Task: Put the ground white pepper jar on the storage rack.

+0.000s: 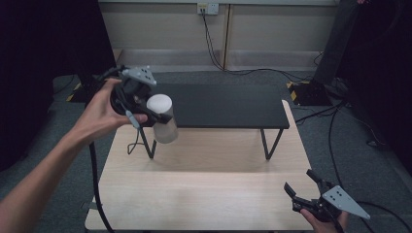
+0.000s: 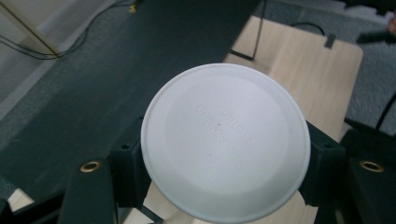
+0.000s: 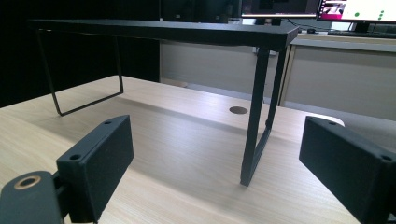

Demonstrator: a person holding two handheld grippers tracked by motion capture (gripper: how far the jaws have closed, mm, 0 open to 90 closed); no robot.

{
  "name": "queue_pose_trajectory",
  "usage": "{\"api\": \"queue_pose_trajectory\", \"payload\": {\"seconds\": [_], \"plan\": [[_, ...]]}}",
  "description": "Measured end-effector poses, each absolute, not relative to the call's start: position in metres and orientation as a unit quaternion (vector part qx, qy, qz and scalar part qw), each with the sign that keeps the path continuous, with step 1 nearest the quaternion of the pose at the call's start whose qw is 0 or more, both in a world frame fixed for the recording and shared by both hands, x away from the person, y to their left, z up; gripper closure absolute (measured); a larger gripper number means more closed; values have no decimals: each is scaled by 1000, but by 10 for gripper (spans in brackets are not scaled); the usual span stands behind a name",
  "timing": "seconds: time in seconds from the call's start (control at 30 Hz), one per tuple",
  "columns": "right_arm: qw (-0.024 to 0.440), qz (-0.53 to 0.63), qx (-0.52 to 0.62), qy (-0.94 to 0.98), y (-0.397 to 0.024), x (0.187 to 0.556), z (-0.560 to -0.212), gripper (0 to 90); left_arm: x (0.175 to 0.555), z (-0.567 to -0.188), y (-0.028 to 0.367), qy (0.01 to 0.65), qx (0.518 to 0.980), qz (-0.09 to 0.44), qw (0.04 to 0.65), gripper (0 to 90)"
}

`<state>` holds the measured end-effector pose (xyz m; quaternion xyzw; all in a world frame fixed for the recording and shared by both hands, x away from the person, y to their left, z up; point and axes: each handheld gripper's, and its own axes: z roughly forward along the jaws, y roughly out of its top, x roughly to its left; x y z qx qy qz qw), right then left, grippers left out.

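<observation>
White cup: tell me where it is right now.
The white cup is held in the air between the jaws of the left gripper, at the left of the high view, by the left end of the black shelf above the wooden table.

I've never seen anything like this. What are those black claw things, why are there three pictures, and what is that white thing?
No robot here: a person holds a hand tool with two black jaws in each hand. One picture looks down from above; the other two come from cameras riding on each tool. The left gripper is shut on a white cup, held in the air at the left end of a black shelf that stands on the wooden table. Its camera sees the cup's round end. The right gripper is open and holds nothing.
</observation>
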<state>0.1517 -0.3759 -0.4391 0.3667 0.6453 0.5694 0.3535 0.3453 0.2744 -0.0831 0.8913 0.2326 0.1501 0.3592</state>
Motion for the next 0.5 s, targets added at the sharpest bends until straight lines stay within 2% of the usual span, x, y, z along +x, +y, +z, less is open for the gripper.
{"api": "queue_pose_trajectory", "payload": {"seconds": [0.23, 0.5], "plan": [[351, 569, 366, 647, -376, 153, -439, 96, 361, -63, 275, 273, 879, 178, 348, 330], [352, 569, 366, 646, -376, 153, -439, 97, 390, -70, 272, 329, 858, 204, 338, 330]]}}
